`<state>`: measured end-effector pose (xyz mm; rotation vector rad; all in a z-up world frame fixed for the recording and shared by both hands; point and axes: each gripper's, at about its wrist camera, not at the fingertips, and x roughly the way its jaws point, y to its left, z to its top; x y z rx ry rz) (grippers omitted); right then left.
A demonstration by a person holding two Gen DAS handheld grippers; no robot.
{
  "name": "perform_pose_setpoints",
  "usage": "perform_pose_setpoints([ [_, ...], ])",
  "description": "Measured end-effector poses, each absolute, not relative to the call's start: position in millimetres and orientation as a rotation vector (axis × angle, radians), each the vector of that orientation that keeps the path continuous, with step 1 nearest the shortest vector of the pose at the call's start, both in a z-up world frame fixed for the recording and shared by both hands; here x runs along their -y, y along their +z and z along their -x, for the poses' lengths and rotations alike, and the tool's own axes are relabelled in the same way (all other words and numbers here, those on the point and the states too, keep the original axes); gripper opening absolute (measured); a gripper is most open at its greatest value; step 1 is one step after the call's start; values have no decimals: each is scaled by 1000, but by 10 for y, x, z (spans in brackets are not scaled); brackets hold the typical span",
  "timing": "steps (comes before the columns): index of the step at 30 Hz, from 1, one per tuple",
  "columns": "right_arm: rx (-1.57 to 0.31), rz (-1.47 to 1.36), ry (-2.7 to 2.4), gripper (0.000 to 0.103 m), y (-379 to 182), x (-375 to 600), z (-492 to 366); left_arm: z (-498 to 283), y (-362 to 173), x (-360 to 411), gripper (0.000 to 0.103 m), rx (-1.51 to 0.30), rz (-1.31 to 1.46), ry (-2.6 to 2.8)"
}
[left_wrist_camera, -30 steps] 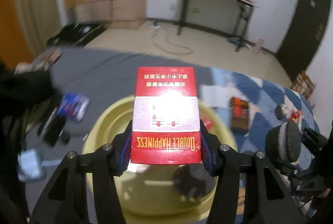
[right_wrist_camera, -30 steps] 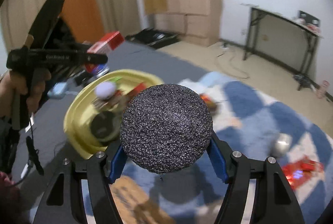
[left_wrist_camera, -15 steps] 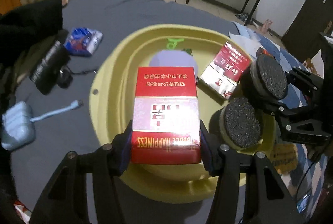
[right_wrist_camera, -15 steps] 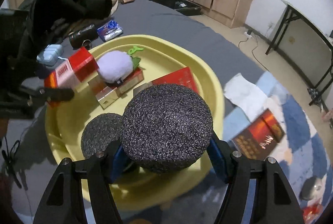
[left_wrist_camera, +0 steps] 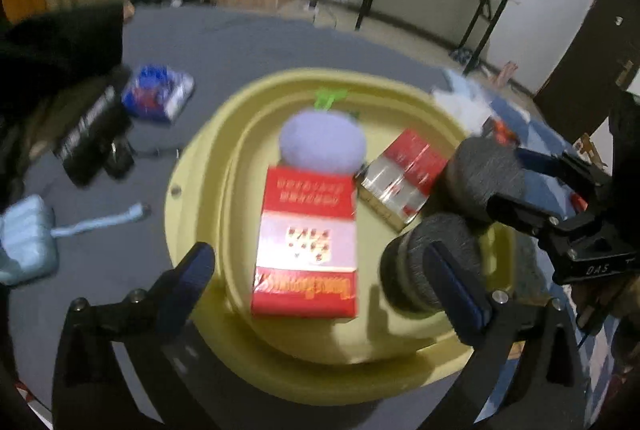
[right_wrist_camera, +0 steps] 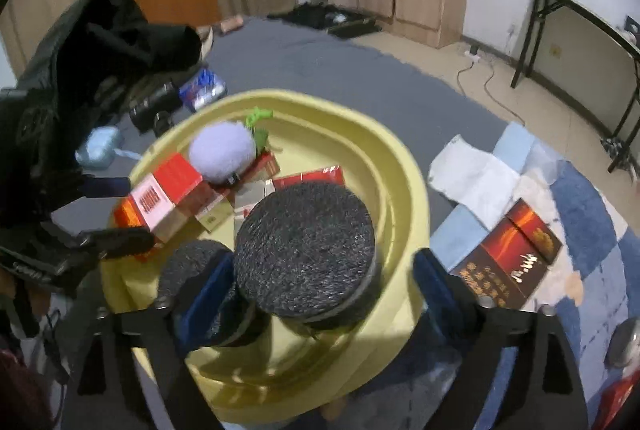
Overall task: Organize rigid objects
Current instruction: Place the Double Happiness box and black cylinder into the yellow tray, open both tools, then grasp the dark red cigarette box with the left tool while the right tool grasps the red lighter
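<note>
1. Jaws of the left gripper (left_wrist_camera: 324,262) have just been opening and now stand wide, released; the red carton (left_wrist_camera: 306,242) lies between them with clear gaps on both sides, flat in the yellow basin (left_wrist_camera: 200,166).
2. Jaws of the right gripper (right_wrist_camera: 320,270) have likewise just been opening; the dark foam disc (right_wrist_camera: 306,246) sits between them, loose of both fingers, over the basin's near side.
3. Just beside it, to the left in the right wrist view, a second dark foam disc (right_wrist_camera: 192,270) rests in the basin.
4. Further in, a smaller red pack (left_wrist_camera: 404,174) lies to the right of the carton.
5. At the carton's far end sits a lilac plush ball (left_wrist_camera: 322,144).
6. Beyond the basin stretches a grey bed cover (left_wrist_camera: 248,42); a dark red box (right_wrist_camera: 516,254) lies to the right on a blue checked rug (right_wrist_camera: 588,198).
</note>
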<state>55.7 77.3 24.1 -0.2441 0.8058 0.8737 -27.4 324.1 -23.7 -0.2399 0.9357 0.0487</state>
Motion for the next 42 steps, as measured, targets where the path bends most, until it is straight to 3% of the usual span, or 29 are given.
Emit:
perform_pose_setpoints([
  [11, -682, 107, 587, 103, 425, 977, -329, -284, 467, -2244, 103, -883, 159, -148],
  [22, -824, -119, 222, 103, 102, 3014, -685, -902, 246, -856, 103, -933, -23, -308],
  [32, -864, -138, 263, 103, 27, 3101, -1178, -1349, -331, -868, 103, -1050, -63, -233],
  [42, -914, -117, 292, 103, -311, 2984, -1566, -1543, -568, -832, 103, -1067, -73, -212],
])
